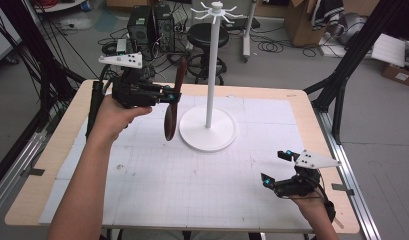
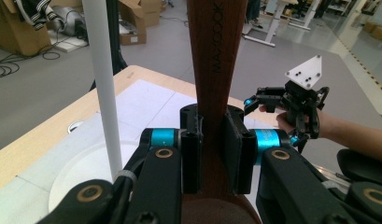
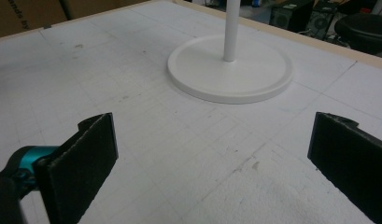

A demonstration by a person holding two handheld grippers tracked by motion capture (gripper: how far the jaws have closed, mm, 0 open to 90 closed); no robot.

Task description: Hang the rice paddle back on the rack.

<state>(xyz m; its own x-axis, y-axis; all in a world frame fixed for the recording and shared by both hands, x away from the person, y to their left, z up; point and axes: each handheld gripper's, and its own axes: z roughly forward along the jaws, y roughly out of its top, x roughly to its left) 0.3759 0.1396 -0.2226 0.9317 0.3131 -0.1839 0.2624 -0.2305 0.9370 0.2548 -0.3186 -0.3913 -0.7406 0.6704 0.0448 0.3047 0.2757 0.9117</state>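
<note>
We held a wooden spoon off the table in the left gripper, its 2 jaws clamped on the handle. The spoon hung nearly upright, bowl down and handle tip up, just left of the white stand. In the left gripper view the handle rose between the pads, with the stand's pole close on one side.

The right gripper sat low near the table's right front corner, well apart from the stand. Its jaws stood wide with nothing between them, as the right gripper view showed over bare white matting, the stand's base ahead.

We judged the step in hand to be carrying the spoon up toward the hooks at the top of the pole. The spoon was lifted but far below them. The next move called for raising it much higher and bringing the handle tip level with 1 hook. Whether the tip had a hole or loop to catch we could not tell.
</note>
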